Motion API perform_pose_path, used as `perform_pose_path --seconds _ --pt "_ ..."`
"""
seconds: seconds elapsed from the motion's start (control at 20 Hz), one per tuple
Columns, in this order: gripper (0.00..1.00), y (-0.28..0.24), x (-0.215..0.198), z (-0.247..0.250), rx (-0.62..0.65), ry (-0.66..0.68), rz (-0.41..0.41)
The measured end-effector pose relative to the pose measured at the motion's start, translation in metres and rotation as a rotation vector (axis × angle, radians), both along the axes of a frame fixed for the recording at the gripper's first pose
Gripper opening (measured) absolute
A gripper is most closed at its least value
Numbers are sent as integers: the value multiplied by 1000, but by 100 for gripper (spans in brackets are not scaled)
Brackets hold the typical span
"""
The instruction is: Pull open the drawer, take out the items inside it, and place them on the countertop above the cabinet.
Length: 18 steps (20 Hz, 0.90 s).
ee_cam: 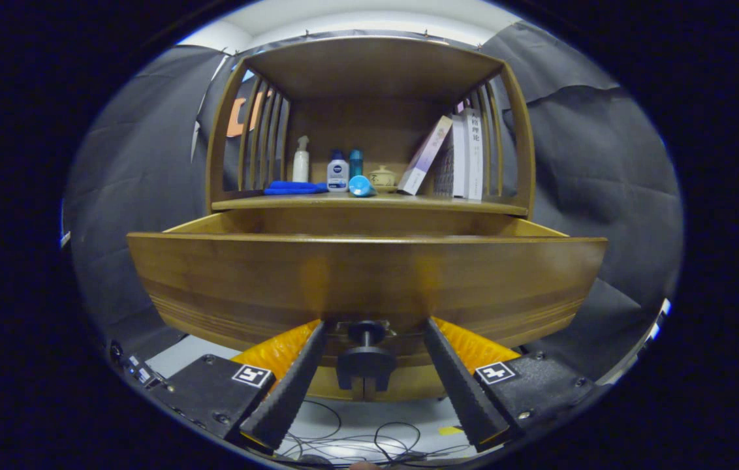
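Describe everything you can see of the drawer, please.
The drawer looks like brown wood with a smooth front, fine grooves running near its lower edge. It is pulled out from the cabinet below the countertop. A dark round knob sits at the middle of its front. The gripper is open, one finger on each side of the knob, apparently not touching it. What lies inside is hidden.

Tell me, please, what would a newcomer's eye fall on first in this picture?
First, the wide wooden drawer front, pulled out from the cabinet just ahead of the fingers. Next, its dark knob, sitting between the open gripper's fingers, which do not touch it. Beyond the drawer, the shelf holds a blue cloth, small bottles and leaning books.
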<state>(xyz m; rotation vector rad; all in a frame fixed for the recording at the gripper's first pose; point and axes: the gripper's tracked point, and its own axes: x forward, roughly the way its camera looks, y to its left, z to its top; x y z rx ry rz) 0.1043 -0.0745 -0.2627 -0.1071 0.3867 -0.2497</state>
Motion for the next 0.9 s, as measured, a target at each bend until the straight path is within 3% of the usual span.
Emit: perform_pose_path --seconds 0.35,0.9 --pt "99 -10 61 3 38 13 -16" --pt "99 -25 121 -4 -23 31 -13"
